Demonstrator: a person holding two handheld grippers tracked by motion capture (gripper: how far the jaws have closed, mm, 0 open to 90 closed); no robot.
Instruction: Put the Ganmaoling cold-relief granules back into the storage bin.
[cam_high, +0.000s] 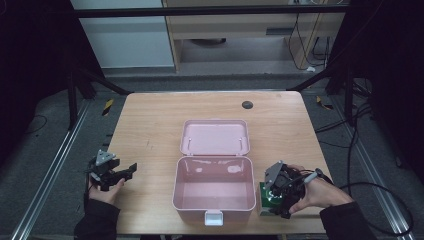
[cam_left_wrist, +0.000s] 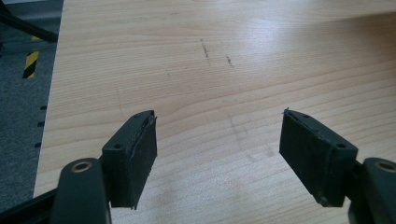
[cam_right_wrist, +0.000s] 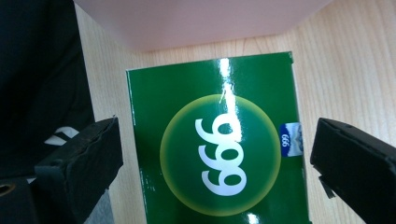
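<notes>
Green box (cam_right_wrist: 219, 149): lies flat on the worktop (cam_high: 150, 125) by the near right edge, just right of the pink case (cam_high: 214, 192); white "999" on a round yellow-green patch
Right gripper (cam_right_wrist: 217, 154): over the box; fingers (cam_right_wrist: 84, 158) wide, one each side of it, not pressing
Left gripper (cam_left_wrist: 217, 154): near the left edge, well apart from the case; fingers wide, bare wood between
Case: open, lid (cam_high: 215, 136) laid back, inside empty

In the right gripper view, the green box (cam_right_wrist: 217, 149) at the centre of the frame bears large white digits "999", seen upside down, in a yellow-green circle, and a small blue-and-white label at its right edge seems to repeat "999", though it is too small to be sure.
</notes>
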